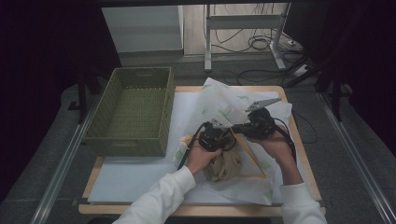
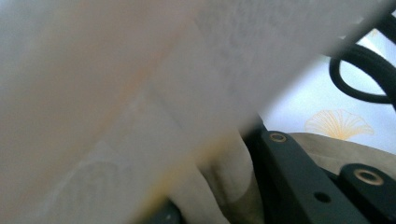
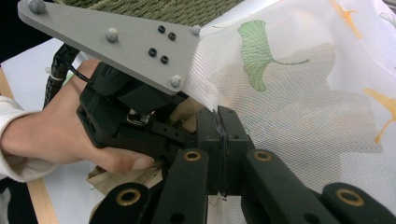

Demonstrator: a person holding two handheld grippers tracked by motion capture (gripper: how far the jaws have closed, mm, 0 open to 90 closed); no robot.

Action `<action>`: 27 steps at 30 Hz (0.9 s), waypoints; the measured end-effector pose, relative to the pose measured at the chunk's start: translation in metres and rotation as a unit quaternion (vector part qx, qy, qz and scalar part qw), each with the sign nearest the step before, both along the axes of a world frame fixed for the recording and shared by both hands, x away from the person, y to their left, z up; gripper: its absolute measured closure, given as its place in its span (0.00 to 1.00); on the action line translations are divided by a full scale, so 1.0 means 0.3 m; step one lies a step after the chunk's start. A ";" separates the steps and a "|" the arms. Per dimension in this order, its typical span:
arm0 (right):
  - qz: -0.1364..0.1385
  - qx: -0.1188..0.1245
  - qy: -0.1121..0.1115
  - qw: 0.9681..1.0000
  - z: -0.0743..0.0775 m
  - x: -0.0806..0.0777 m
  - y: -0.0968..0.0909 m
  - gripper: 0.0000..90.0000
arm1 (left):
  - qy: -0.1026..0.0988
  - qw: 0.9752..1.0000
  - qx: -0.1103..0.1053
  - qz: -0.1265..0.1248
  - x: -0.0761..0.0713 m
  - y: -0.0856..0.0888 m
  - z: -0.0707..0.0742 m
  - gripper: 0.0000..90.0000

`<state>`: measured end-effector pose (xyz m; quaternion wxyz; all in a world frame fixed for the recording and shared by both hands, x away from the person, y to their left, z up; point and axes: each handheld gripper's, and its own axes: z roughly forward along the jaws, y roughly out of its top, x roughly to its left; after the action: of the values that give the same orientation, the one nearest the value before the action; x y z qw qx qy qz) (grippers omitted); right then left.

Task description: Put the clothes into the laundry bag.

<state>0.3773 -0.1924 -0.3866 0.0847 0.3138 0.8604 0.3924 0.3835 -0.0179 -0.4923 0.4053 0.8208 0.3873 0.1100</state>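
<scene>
Left hand-held gripper [image 1: 215, 135] and right hand-held gripper [image 3: 220, 140] close together, jaws of both pinched.

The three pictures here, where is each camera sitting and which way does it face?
High view: above the person's side, looking forward and down on the table, green basket and leaf-print mesh bag; both sleeves, left gripper and right gripper show.
Left gripper view: rides the left gripper, pressed close against blurred white cloth; a black jaw part shows.
Right gripper view: rides the right gripper, jaws pinched on the mesh bag; the left hand shows beyond.
Shared: the high and right gripper views both show the mesh bag and basket.
</scene>
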 end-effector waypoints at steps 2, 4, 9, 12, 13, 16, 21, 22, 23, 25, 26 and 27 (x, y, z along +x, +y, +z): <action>0.001 -0.001 -0.001 1.000 -0.001 0.001 0.001 0.99 | -0.002 1.000 0.001 0.001 0.001 -0.003 -0.001 0.86; -0.002 -0.002 0.000 1.000 -0.003 0.002 0.000 0.99 | -0.002 1.000 0.001 0.001 0.001 -0.004 -0.002 0.86; -0.003 -0.002 -0.001 1.000 -0.005 0.006 -0.004 0.99 | -0.003 1.000 0.003 0.002 0.007 -0.008 -0.003 0.86; -0.004 -0.002 0.000 1.000 -0.003 0.003 -0.002 0.99 | -0.009 1.000 0.002 0.012 0.016 -0.020 -0.004 0.86; -0.004 -0.003 -0.001 1.000 -0.002 0.003 -0.002 0.99 | -0.012 1.000 0.002 0.015 0.017 -0.024 -0.005 0.86; -0.005 -0.002 -0.001 1.000 -0.001 0.003 -0.005 0.99 | -0.017 1.000 0.002 0.022 0.020 -0.031 -0.007 0.85; -0.005 -0.003 0.000 1.000 -0.003 0.003 -0.003 0.99 | -0.021 0.999 0.007 0.026 0.028 -0.033 -0.009 0.85; -0.005 -0.003 -0.001 1.000 -0.003 0.003 -0.003 0.99 | -0.022 0.999 0.008 0.027 0.028 -0.034 -0.010 0.85; -0.005 -0.002 -0.001 1.000 -0.003 0.003 -0.003 0.99 | -0.023 0.999 0.008 0.027 0.028 -0.034 -0.010 0.85; -0.005 -0.002 -0.001 1.000 -0.004 0.004 -0.005 0.99 | -0.023 0.999 0.008 0.026 0.025 -0.033 -0.009 0.85; -0.006 -0.002 0.000 1.000 -0.005 0.006 -0.007 0.99 | -0.023 0.999 0.008 0.024 0.025 -0.031 -0.009 0.85; -0.005 -0.002 0.000 1.000 -0.006 0.007 -0.008 0.99 | -0.023 0.999 0.008 0.024 0.023 -0.030 -0.009 0.84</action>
<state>0.3795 -0.1947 -0.3884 0.0873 0.3182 0.8594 0.3907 0.3905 -0.0270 -0.4949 0.4049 0.8118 0.3964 0.1412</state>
